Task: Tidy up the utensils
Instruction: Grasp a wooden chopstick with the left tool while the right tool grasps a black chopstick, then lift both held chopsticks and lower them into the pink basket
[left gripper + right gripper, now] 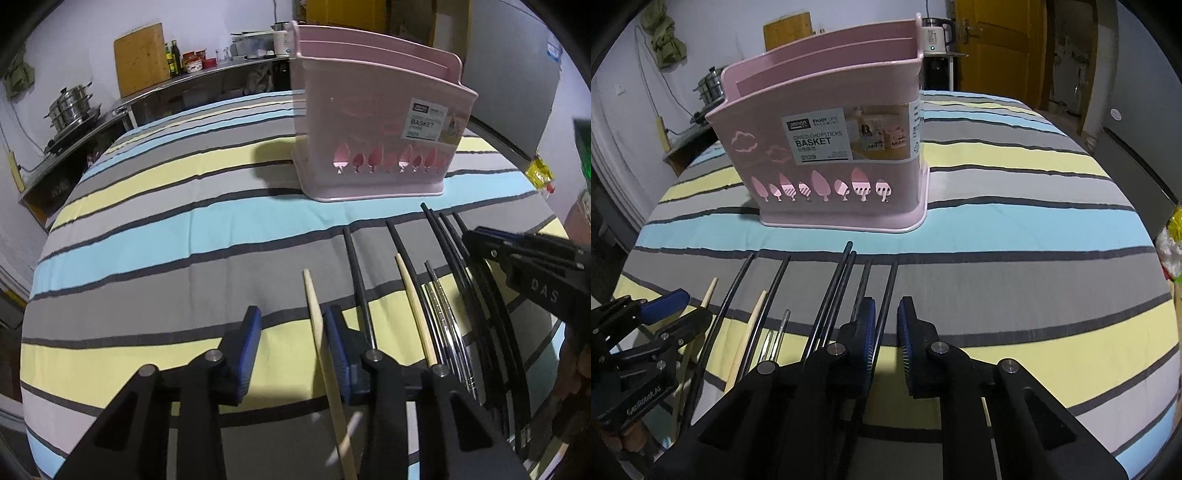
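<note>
Lying side by side on the striped worktop (1015,229), the chopsticks (834,291) sit before the pink basket (827,147). The left hand-held gripper (291,325) brackets a wooden chopstick (314,306), unclamped; the right hand-held gripper (886,325) brackets a black chopstick (888,291), also not yet pinched.

Dim kitchen: pale walls (207,22), steel counter (155,92) with stacked pots (70,105), orange door (997,40), striped tablecloth (147,240).

basket (827,173): pink | cloth (1015,229): grey, blue, yellow stripes | chopsticks (831,295): black; wooden chopstick (317,325): beige
</note>
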